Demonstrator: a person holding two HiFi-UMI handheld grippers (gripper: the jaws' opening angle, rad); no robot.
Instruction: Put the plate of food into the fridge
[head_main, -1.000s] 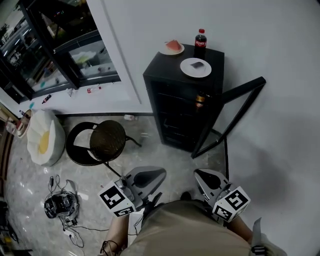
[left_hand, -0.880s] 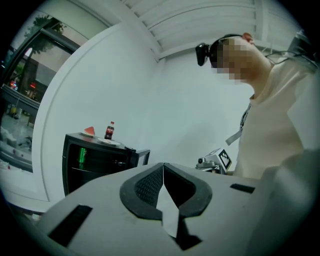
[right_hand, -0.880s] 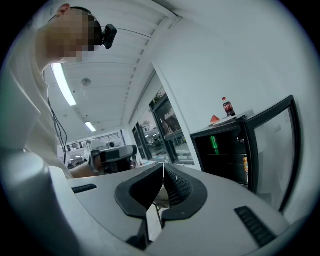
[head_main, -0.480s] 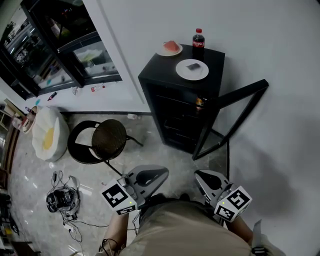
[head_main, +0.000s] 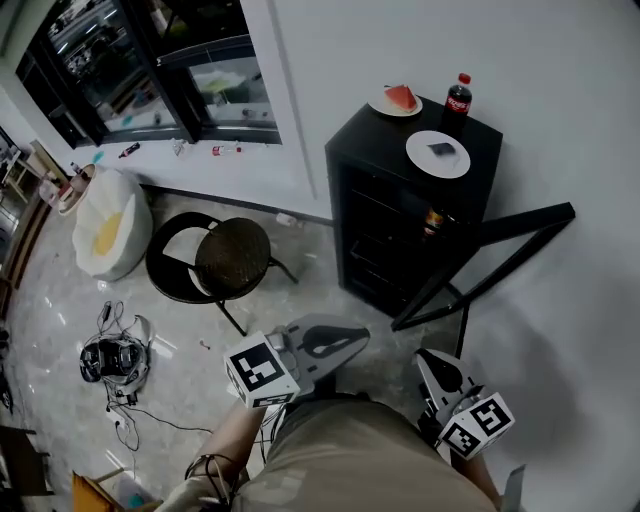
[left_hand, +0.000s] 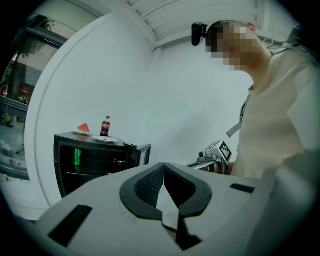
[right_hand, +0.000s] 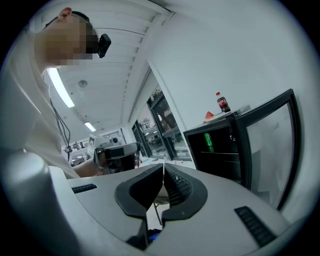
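Shiny floor and a white wall sit around a black fridge with its door open. On its top, the plate of dark food sits near the front edge. A melon plate and cola bottle stand along the back edge. The left gripper and right gripper are both closed tight and hold nothing.

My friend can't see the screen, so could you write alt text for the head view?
A black fridge stands by a white wall, door open, with a watermelon plate, a bottle and a second plate on top. At the bottom, the left gripper and right gripper, both shut and empty, are well short of it. A chair stands left.
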